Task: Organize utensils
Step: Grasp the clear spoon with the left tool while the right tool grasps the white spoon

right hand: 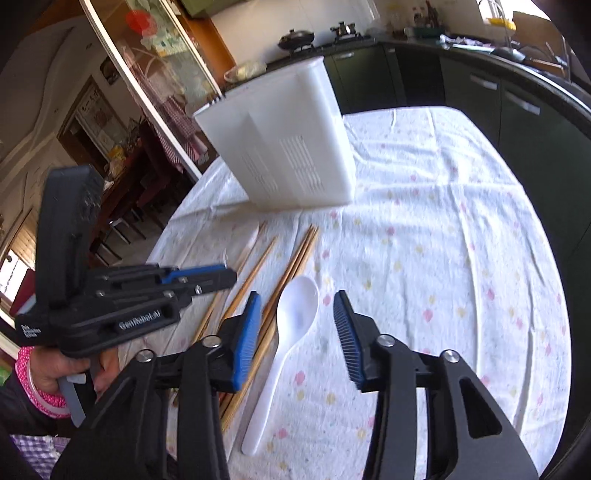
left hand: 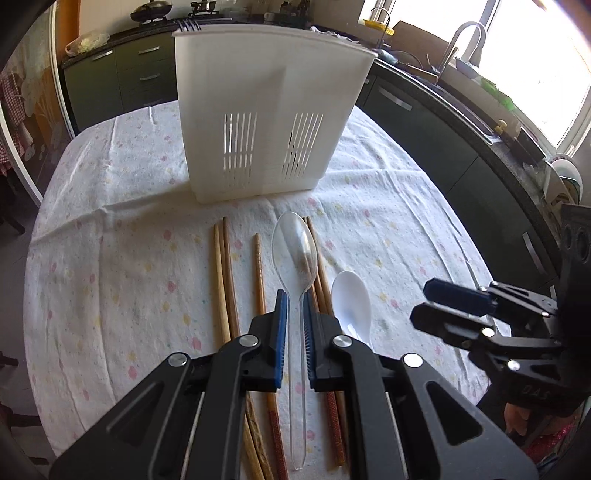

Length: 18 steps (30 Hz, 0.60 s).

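Observation:
My left gripper (left hand: 294,300) is shut on the thin handle of a clear plastic spoon (left hand: 295,247), whose bowl points toward the white slotted utensil holder (left hand: 266,114). Several wooden chopsticks (left hand: 226,280) lie side by side on the flowered tablecloth (left hand: 110,221) under and beside it. To their right lies a white plastic spoon (left hand: 352,306). In the right wrist view my right gripper (right hand: 296,300) is open, its blue pads (right hand: 246,332) on either side of the white spoon (right hand: 297,306) and clear of it. The left gripper (right hand: 207,275) shows at the left, over the chopsticks (right hand: 295,254).
The holder (right hand: 284,147) stands upright at the far side of the table, with fork tines (left hand: 188,25) sticking out of its left corner. Dark kitchen cabinets (left hand: 424,122) and a counter with a sink run behind and to the right. A hand (right hand: 55,373) holds the left gripper.

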### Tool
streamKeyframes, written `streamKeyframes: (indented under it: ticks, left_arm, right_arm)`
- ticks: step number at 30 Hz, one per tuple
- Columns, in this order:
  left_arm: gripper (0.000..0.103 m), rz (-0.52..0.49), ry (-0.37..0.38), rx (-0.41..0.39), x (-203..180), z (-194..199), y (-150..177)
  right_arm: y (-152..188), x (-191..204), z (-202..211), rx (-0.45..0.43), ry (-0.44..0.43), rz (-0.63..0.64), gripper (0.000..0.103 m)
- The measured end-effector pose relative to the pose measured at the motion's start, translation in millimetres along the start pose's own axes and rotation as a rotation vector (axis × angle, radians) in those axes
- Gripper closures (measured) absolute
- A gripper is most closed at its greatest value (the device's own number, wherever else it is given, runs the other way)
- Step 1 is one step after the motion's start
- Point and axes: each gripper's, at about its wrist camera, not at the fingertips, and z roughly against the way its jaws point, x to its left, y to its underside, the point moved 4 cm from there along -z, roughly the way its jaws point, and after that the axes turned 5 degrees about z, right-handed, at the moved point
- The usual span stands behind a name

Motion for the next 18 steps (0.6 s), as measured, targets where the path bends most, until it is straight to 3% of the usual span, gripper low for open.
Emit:
streamKeyframes:
  ticks: [4,13,18]
  left_arm:
    - [0.094,-0.007,0.019,-0.048,-2.2,16.9,-2.2]
    - [0.094,-0.014,0.034,-0.1,-0.1,31.0,-0.3]
    - [0.094,-0.023,0.045,-0.122,0.7,38.5,1.1]
  right_arm:
    - [17.1,12.8,-17.7,0.061,0.051,0.036,0.068]
    - [38.5,38.5,-39.1,0.056,0.225,0.095,0.068]
    - [36.0,40.8,-49.0,0.073,0.281,0.1,0.076]
